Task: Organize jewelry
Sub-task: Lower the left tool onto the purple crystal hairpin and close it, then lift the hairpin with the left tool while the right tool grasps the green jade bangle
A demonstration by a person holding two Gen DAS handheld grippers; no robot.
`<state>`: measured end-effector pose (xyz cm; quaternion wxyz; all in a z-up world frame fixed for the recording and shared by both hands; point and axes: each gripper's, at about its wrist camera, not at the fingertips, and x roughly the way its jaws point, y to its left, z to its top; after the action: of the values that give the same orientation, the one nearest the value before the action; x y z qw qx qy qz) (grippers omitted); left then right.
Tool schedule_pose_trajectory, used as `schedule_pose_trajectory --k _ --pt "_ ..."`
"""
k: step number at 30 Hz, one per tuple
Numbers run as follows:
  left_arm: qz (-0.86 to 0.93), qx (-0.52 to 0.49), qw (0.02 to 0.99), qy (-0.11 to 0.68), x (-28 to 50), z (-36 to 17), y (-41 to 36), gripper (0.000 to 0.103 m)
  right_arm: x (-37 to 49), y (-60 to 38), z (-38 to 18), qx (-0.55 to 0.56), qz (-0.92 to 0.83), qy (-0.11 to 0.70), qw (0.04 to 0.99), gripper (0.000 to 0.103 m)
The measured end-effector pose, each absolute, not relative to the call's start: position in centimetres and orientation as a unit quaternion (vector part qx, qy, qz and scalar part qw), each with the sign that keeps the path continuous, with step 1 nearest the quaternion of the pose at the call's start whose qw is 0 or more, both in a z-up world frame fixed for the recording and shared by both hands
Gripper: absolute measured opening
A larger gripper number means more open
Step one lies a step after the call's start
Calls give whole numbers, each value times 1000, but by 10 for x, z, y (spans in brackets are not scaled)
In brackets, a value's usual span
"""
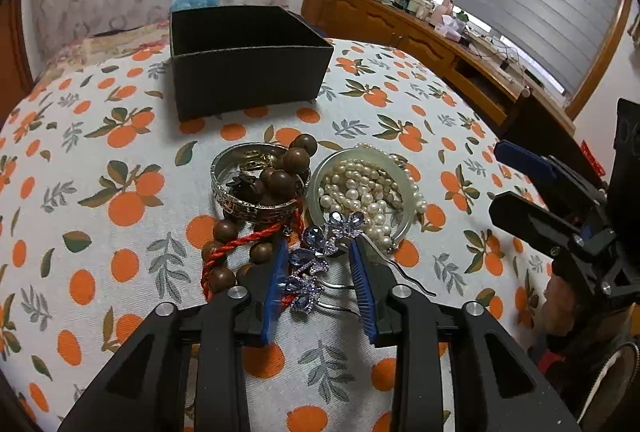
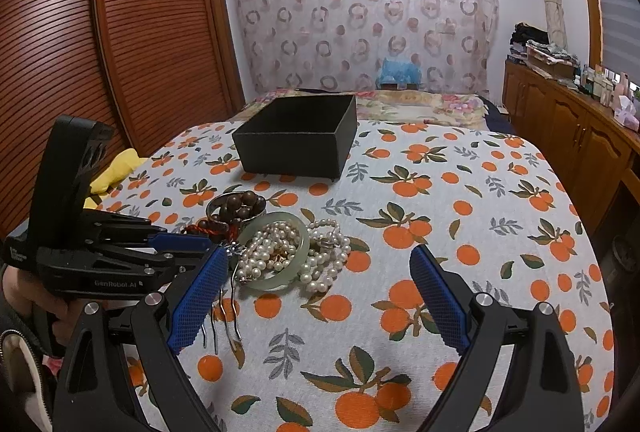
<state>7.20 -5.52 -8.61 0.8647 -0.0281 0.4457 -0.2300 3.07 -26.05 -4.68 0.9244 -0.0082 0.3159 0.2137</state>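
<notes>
Readable text: "GenRobot.AI" in pale letters along the black side of the left gripper (image 2: 188, 252), seen from the right wrist view; a small white label on the same body, further left, too blurred to read; engraved marks on the silver bangle (image 1: 256, 210) not legible; nothing else legible.

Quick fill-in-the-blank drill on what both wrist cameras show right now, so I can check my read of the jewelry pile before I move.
1. The purple hair comb lies between the open fingers of the ____ gripper.
2. The pearl necklace is piled partly inside a pale green ____.
3. The black box stands on a tablecloth printed with ____.
4. The right gripper is open and holds ____.

Missing words: left; bangle; oranges; nothing
</notes>
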Motion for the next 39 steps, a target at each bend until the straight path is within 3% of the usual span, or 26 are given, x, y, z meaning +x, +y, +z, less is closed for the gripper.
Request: schedule_pose_trajectory --k 9,13,22,25,33,34,39 --pt "-201 -12 889 411 54 -73 -51 22 36 -259 -51 -18 223 326 918 92" --pt "-186 -17 899 397 49 -66 -41 22 46 -250 -53 -44 244 336 909 71" --pt "-158 -30 914 372 46 -55 -22 22 87 -228 -61 -79 278 375 881 36" --pt "-150 -34 917 369 46 -54 -17 22 99 -219 -63 -95 285 383 873 29" --pt "-134 -38 928 346 42 -48 -11 22 116 -199 -71 -147 294 411 850 26" --pt "-132 -39 930 342 41 -45 -11 22 116 -198 -71 -146 299 414 847 16" --pt "-130 -41 934 331 39 -38 -10 23 113 -196 -72 -158 308 414 842 11"
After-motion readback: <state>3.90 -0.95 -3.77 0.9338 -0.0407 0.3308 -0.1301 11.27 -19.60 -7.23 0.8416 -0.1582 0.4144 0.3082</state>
